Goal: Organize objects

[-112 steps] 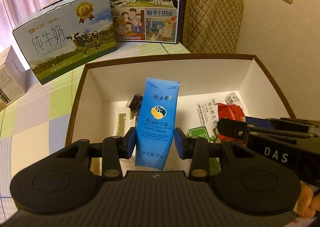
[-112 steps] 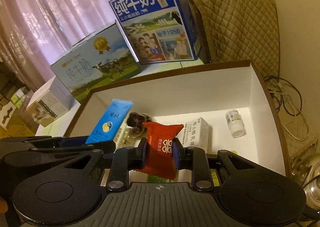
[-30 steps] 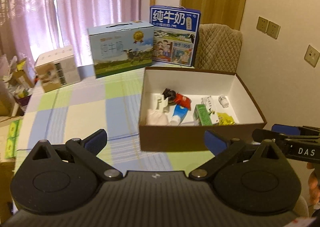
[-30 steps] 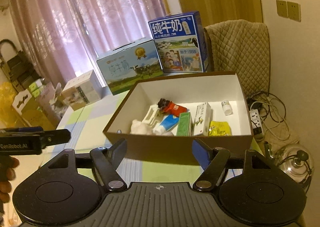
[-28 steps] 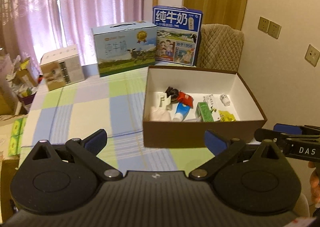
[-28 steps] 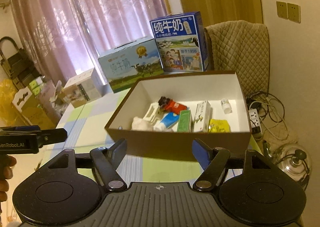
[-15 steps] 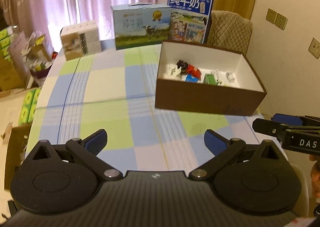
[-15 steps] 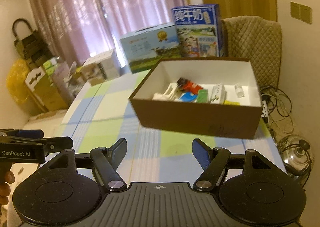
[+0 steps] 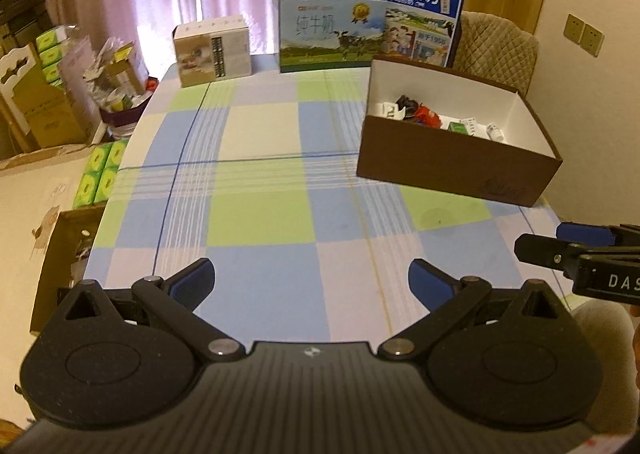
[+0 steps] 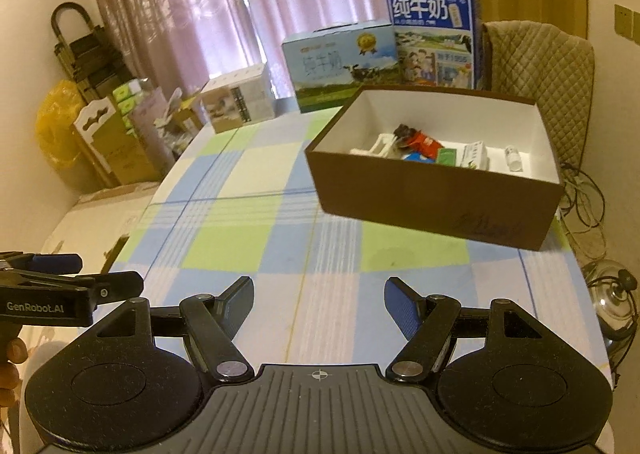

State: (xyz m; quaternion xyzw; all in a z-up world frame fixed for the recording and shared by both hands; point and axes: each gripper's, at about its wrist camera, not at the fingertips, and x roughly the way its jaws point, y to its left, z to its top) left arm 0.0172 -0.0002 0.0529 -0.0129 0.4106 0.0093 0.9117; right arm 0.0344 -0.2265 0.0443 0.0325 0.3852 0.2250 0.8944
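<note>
Both grippers pulled back, left gripper [image 9: 310, 284] and right gripper [image 10: 319, 302] spread empty, one box [image 10: 432, 200], two milk cartons

Brown box [image 10: 432, 206], white inside, holds small items [image 10: 424, 148] on table.

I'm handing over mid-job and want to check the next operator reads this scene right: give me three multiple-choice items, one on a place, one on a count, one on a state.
1. Where is the red packet?
A. on the tablecloth
B. in the brown box
C. in a hand-held gripper

2. How many milk cartons stand behind the box?
A. two
B. one
C. four

3. The left hand-held gripper is:
A. shut on a tube
B. shut, empty
C. open, empty

Key: 1 B, it lies among the items inside; 2 A, the light blue milk carton and the dark blue milk carton; 3 C, its jaws are spread with only tablecloth between them.
</note>
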